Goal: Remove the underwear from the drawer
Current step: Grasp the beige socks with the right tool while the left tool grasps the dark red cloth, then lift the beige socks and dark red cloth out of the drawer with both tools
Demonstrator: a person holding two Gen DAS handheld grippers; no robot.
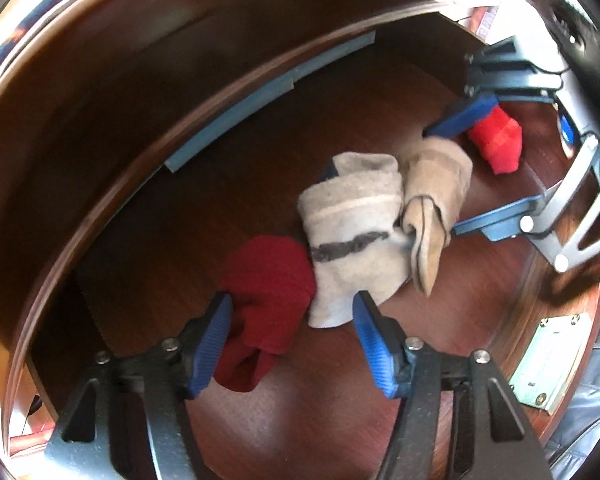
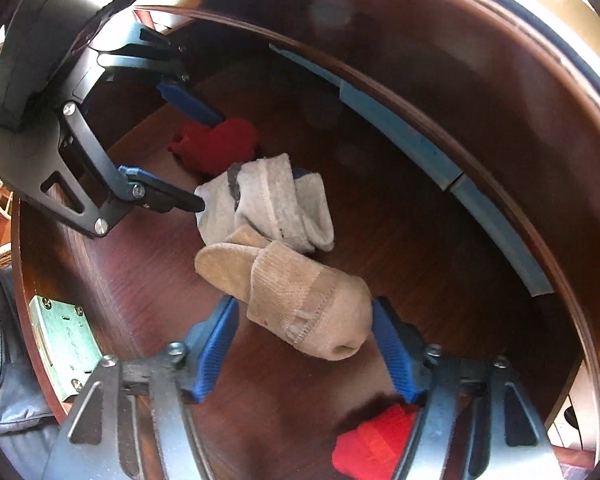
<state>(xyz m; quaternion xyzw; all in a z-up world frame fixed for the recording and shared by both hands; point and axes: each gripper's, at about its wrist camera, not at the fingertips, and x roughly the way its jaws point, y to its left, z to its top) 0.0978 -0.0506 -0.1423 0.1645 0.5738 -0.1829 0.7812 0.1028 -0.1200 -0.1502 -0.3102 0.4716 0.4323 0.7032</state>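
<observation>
Both claws point steeply down into the open drawer (image 1: 148,92), each straddling a rolled bundle of fabric, which reads as the set-up for lifting two pieces at once. The left claw (image 1: 292,344) stands released around the dark red bundle (image 1: 266,304): its left pad touches or nearly touches the cloth, while the right pad sits apart from it, beside the grey-white bundle (image 1: 352,240), so nothing is pinched yet. The right claw (image 2: 304,344) is likewise released, its jaws set either side of the tan bundle (image 2: 300,304) with a visible gap at each pad; the bundle lies on the drawer floor, not lifted. So the underwear to be taken out is all inside the drawer: the red, grey-white and tan pieces cluster together near the middle, touching one another, and a brighter red piece (image 2: 374,446) lies apart, close under the right claw's frame. The next move, as I judge it, is to clench on both straddled bundles and raise them. The drawer floor is dark reddish wood grain, bare apart from the clothes, with a pale blue strip (image 2: 420,144) along the back wall and a metal lock plate (image 2: 62,344) on the front panel. Beyond the rim, blue-grey fabric (image 2: 8,396) shows, perhaps the person's clothing; the room is otherwise blurred.
</observation>
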